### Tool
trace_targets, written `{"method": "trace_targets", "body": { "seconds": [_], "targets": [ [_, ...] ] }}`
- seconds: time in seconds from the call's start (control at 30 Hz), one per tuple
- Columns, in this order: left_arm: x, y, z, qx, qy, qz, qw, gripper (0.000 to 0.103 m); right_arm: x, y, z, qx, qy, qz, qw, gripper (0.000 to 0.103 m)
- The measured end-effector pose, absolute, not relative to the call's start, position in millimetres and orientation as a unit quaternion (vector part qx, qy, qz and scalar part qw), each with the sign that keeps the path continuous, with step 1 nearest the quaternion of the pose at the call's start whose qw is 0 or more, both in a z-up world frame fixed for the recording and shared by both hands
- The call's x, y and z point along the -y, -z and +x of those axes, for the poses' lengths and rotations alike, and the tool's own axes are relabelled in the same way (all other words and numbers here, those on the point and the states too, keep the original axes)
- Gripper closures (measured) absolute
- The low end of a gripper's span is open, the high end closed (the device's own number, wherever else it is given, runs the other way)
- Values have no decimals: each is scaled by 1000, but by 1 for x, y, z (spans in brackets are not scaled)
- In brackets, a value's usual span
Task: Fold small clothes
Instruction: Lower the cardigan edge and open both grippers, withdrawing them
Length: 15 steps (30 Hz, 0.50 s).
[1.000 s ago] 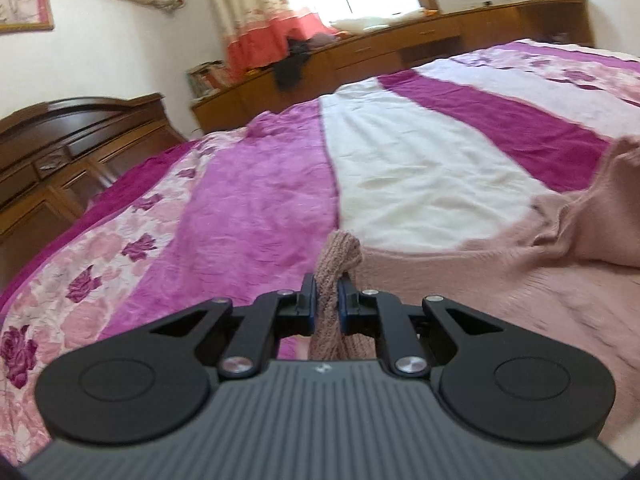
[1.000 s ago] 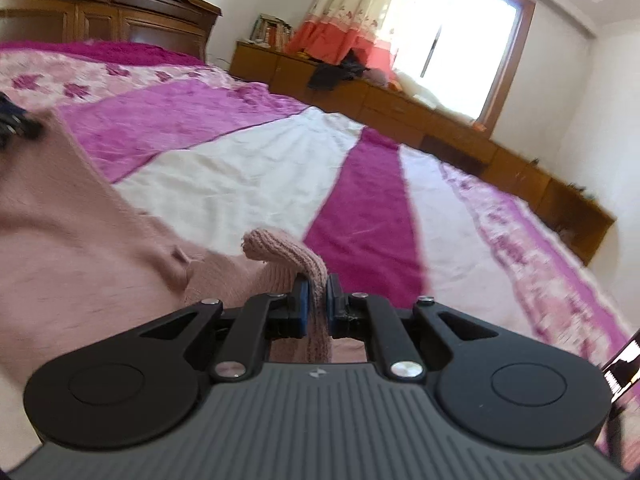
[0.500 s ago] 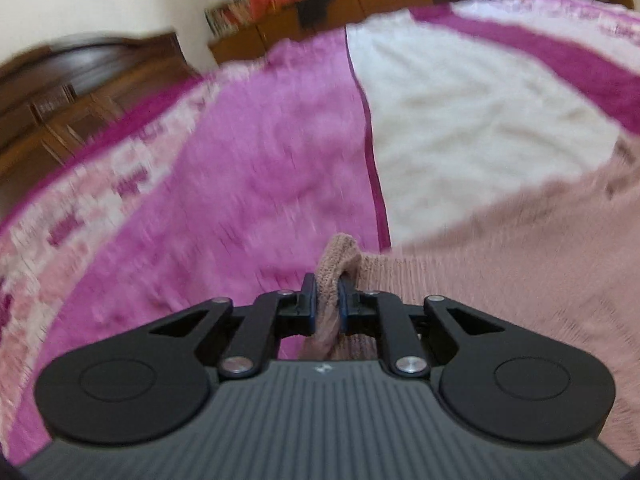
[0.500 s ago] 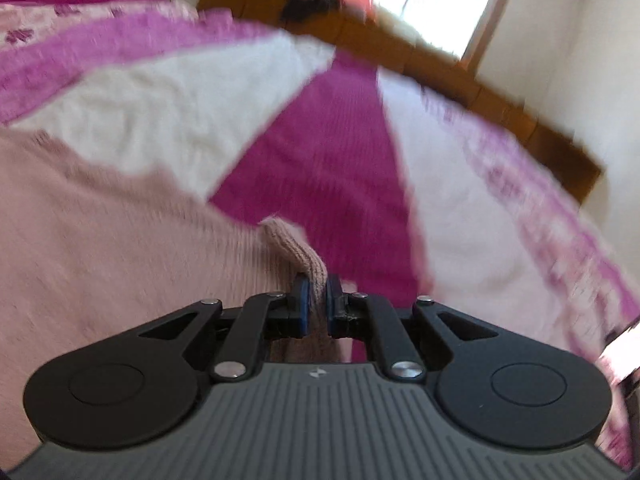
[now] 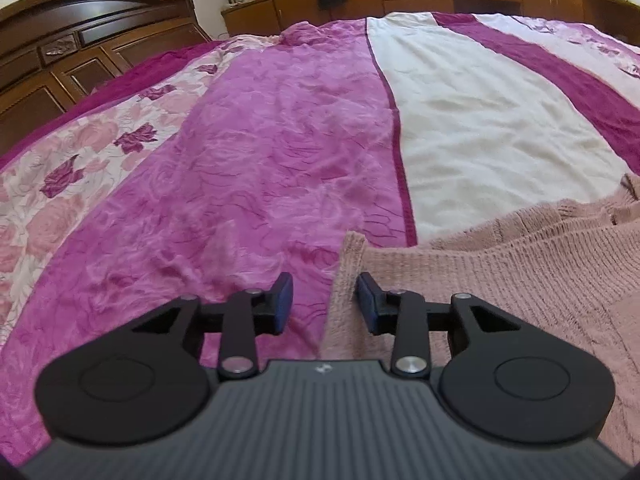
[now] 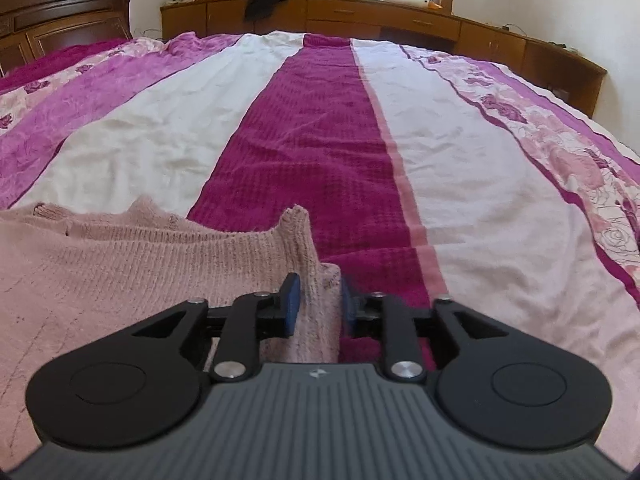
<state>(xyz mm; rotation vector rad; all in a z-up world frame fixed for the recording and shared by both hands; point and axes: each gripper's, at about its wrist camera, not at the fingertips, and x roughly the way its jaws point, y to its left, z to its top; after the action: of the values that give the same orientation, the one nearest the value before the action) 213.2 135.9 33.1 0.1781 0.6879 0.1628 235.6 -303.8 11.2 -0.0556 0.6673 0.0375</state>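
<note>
A dusty-pink knit sweater [image 5: 500, 272] lies spread on the striped bed. In the left wrist view its left corner [image 5: 348, 264] sticks up between the fingers of my left gripper [image 5: 325, 300], which stands open and apart from the knit. In the right wrist view the same sweater [image 6: 120, 264] fills the lower left, and its right corner [image 6: 298, 228] rises between the fingers of my right gripper [image 6: 316, 304]. That gripper is open too, its blue pads a little off the fabric.
The bed cover [image 6: 320, 128] has magenta, white and rose-print stripes and stretches far ahead. A dark wooden headboard [image 5: 80, 52] stands at the left. Low wooden cabinets [image 6: 360, 16] with clothes and soft toys line the far wall under the window.
Both grippers came down onto the bed with the sweater's corners and then opened, letting the fabric go. The sweater now lies flat instead of hanging.
</note>
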Motion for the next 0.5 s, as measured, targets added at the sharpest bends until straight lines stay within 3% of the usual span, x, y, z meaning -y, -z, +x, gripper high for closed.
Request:
{"method": "trace_targets", "body": {
  "seconds": [0.13, 0.5],
  "targets": [
    [-143, -40, 205, -340, -72, 77, 935, 64, 306, -20, 218, -314, -18, -24, 949, 53],
    [-138, -56, 168, -348, -71, 54, 933, 64, 313, -36, 162, -306, -20, 36, 951, 42]
  ]
}}
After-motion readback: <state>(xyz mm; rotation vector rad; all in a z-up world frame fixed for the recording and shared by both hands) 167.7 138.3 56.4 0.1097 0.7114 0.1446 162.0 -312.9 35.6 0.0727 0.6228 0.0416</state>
